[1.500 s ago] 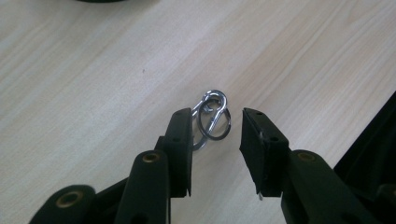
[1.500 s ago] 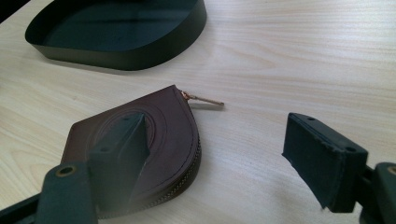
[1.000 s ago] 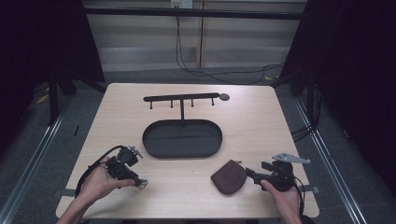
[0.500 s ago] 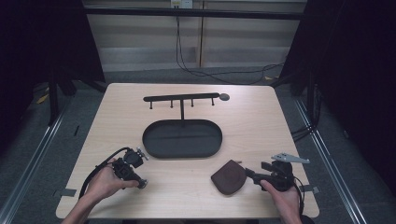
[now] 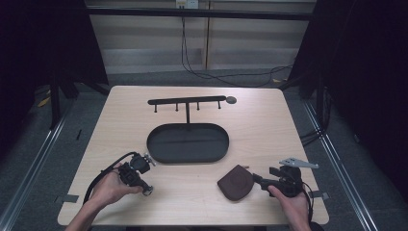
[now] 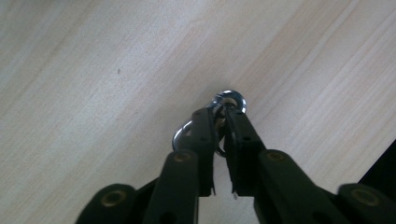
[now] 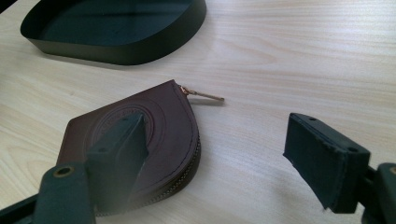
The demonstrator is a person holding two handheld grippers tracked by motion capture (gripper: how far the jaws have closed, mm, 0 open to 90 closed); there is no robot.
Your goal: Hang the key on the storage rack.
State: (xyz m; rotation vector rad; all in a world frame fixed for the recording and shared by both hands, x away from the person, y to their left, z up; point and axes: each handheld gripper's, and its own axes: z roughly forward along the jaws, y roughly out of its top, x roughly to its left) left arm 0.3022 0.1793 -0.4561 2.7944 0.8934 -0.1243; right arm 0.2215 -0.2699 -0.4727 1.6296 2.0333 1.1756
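My left gripper (image 6: 223, 122) jaws just closing, now pinching key ring (image 6: 227, 100) on worktop (image 6: 93, 70). Lift remains. My right gripper (image 7: 224, 144) wide open, coin pouch (image 7: 140, 140) at left jaw, ungrasped.

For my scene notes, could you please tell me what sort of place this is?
Probably a recording bench in a lab or workshop: a pale wooden table on a grey floor, dark curtains at both sides, and cables hanging down the back wall.
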